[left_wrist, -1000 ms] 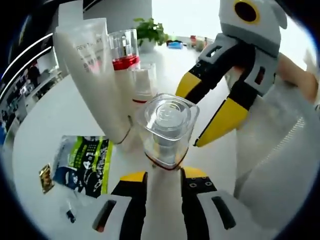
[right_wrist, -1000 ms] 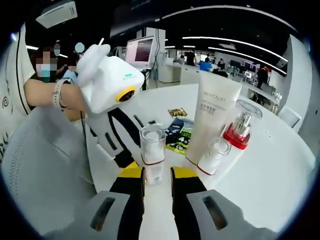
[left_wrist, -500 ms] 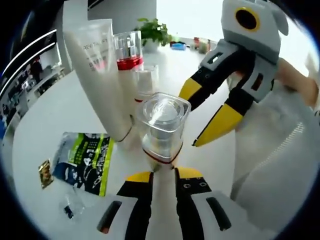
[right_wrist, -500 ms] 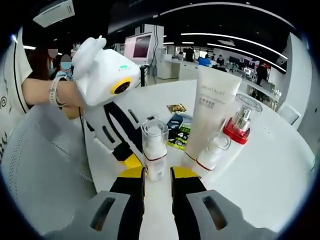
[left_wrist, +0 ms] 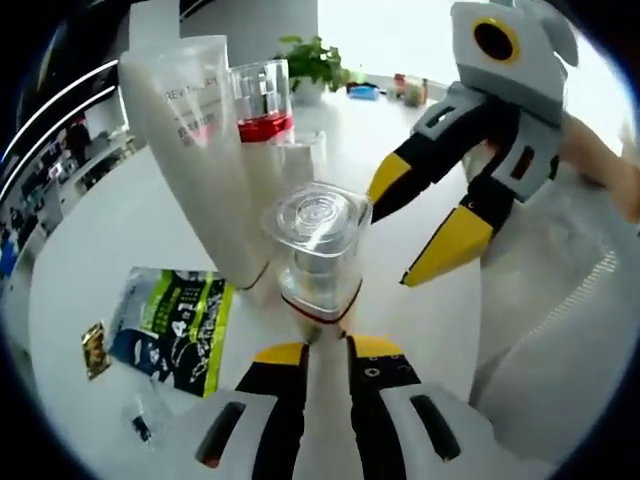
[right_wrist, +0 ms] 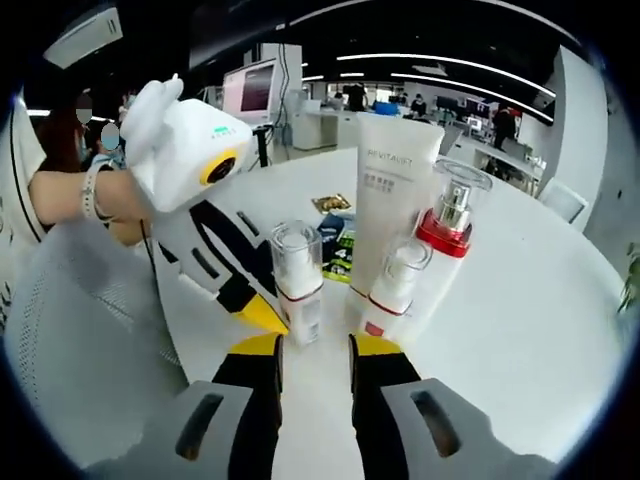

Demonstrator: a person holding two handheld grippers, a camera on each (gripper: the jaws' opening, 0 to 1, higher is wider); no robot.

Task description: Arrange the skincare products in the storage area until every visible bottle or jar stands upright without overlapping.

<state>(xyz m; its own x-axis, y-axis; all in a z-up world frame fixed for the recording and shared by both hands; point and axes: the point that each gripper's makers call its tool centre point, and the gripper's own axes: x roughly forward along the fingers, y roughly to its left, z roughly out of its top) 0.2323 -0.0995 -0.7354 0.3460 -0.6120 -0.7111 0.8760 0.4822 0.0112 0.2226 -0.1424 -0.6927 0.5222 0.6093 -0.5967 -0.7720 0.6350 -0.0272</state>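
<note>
White surface (left_wrist: 120,230) is carrying a small cluster of skincare items in the left gripper view. A clear-capped pump bottle (left_wrist: 315,255) is standing upright just beyond the left gripper (left_wrist: 325,352), whose yellow-tipped jaws are sitting slightly apart with the bottle's base at their tips; I cannot tell whether they are pinching it. Behind it a tall white tube (left_wrist: 200,150) is standing cap-down, with a red-collared bottle (left_wrist: 260,100) and a small clear-capped bottle (left_wrist: 295,160) close beside it. A green sachet (left_wrist: 175,325) is lying flat near the tube. The right gripper (left_wrist: 425,225) is reaching in from the right, jaws spread wide and angled downward.

In the right gripper view, the right gripper (right_wrist: 313,348) is pointing at the cluster, jaws parted and holding nothing. The pump bottle (right_wrist: 298,280) is standing just beyond its tips, apart from them. The left gripper (right_wrist: 265,315) is slanting down from a person's hand (right_wrist: 95,195), tip at the bottle's base. The tube (right_wrist: 390,200) and the red-collared bottle (right_wrist: 445,225) are standing upright.
</note>
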